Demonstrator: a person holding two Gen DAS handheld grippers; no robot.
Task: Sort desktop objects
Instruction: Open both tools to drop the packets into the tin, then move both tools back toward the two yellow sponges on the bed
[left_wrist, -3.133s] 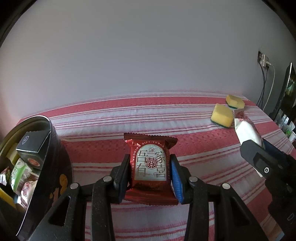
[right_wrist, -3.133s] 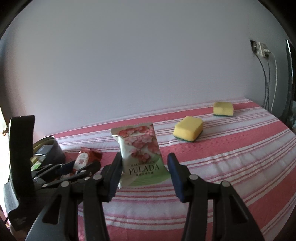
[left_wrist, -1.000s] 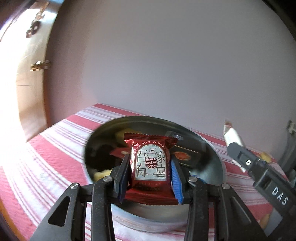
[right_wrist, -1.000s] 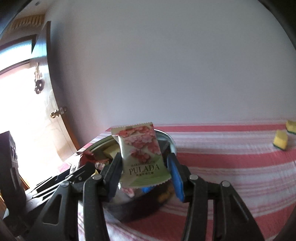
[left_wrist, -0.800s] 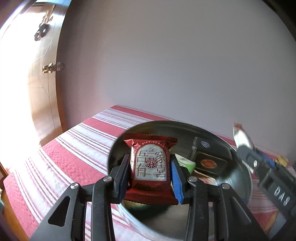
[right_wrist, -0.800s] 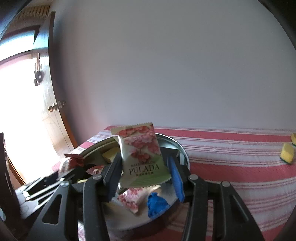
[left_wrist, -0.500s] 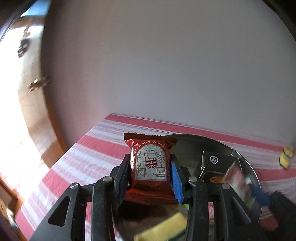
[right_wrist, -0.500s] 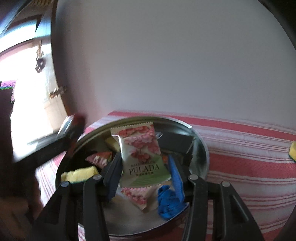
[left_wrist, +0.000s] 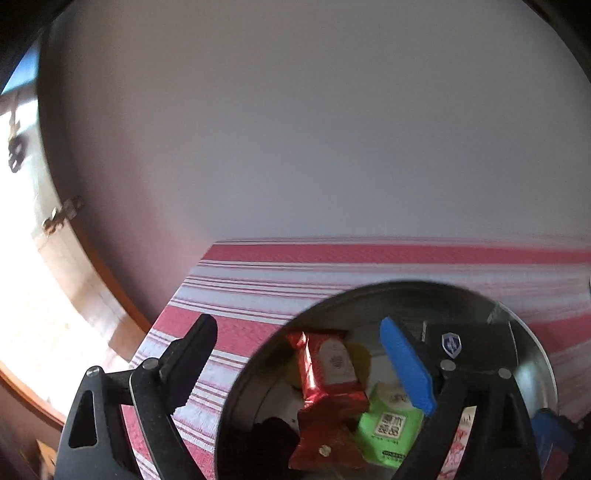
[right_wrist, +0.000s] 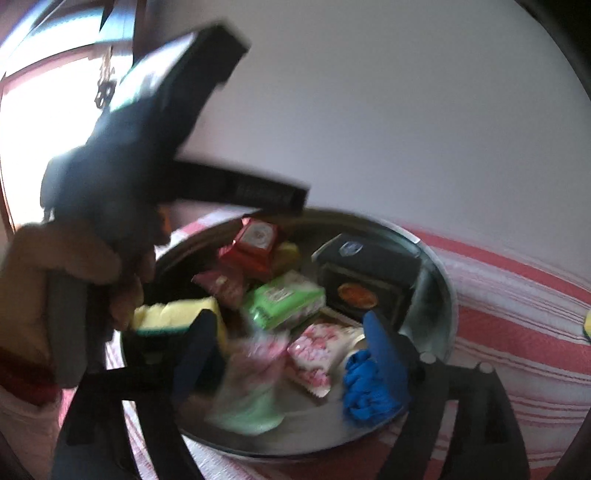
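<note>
red snack pack (left_wrist: 330, 384) is lying loose inside the round tin (left_wrist: 535, 354), low between the spread tips of the left tongs (left_wrist: 299, 354), with its long side pointing up and away. the left tongs are opening wide and nothing is touching their pads. the right tongs (right_wrist: 291, 354) are opening too, and the blurry pink and green pack (right_wrist: 255, 384) is dropping free into the tin below them. the left tongs are nearer the red pack. writing on the packs is too small and blurry to read here. one yellow sponge (right_wrist: 586, 325) is sitting far right on the striped cloth (right_wrist: 517, 314).
</note>
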